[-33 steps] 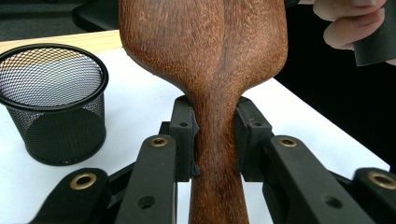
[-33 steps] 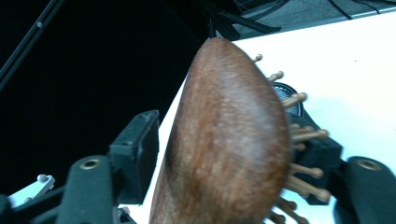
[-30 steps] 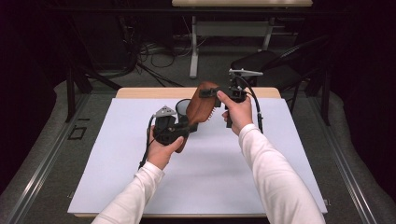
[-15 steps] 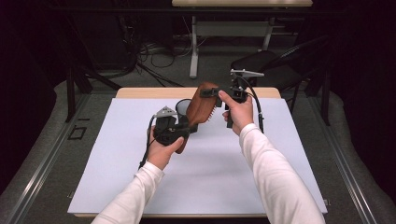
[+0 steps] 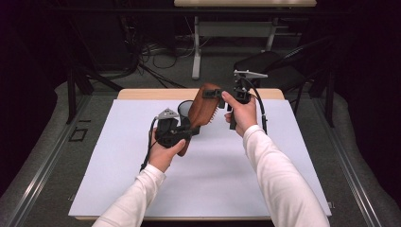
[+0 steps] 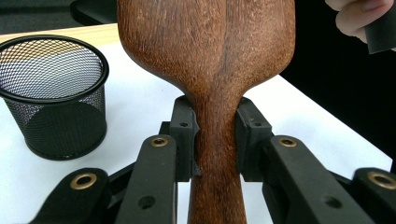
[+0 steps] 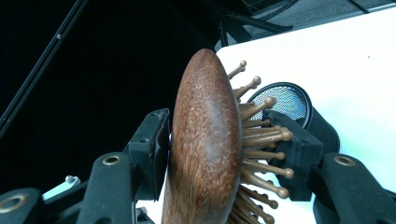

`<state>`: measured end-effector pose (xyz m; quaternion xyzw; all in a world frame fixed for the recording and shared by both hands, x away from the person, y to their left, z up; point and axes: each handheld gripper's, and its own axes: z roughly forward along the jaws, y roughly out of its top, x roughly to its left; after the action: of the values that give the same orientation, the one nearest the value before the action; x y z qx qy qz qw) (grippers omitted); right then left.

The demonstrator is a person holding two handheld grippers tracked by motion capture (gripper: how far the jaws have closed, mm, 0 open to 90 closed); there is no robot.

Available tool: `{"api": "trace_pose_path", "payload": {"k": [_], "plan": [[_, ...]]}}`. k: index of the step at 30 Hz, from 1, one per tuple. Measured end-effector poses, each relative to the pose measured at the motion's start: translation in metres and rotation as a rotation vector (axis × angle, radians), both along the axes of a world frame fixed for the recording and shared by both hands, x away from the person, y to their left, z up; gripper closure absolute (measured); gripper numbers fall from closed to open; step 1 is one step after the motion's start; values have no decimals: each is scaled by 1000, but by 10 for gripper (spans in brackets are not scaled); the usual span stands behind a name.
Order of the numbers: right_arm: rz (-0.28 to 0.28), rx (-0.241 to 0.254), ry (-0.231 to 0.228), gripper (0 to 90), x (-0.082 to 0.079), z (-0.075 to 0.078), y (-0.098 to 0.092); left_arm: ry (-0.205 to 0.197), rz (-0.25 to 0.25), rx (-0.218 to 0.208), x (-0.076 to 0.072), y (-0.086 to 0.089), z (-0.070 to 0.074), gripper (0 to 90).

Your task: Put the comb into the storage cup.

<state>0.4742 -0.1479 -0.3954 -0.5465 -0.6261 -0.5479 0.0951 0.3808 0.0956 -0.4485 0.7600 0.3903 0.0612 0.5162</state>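
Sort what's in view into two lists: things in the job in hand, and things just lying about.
In the job:
wooden hairbrush, neck clamped by the left gripper
right gripper, just closing on the brush's head
black mesh cup, close behind the brush, a likely part

Lying about:
white mat
chair beyond the table

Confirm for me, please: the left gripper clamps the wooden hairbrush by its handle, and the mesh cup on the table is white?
Not quite. The left gripper does clamp the wooden hairbrush by its handle, but the mesh cup is black, not white, as the left gripper view shows.
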Motion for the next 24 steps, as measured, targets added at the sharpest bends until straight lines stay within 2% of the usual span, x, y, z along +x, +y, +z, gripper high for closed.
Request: {"api": "trace_pose_path", "payload": {"k": [12,24], "plan": [[15,46,44,455,1,-1,-4,-4,-12,12,0,2,-2,723],[31,55,67,461,1,0,-7,-12,-24,25,0,1,-2,722]]}}
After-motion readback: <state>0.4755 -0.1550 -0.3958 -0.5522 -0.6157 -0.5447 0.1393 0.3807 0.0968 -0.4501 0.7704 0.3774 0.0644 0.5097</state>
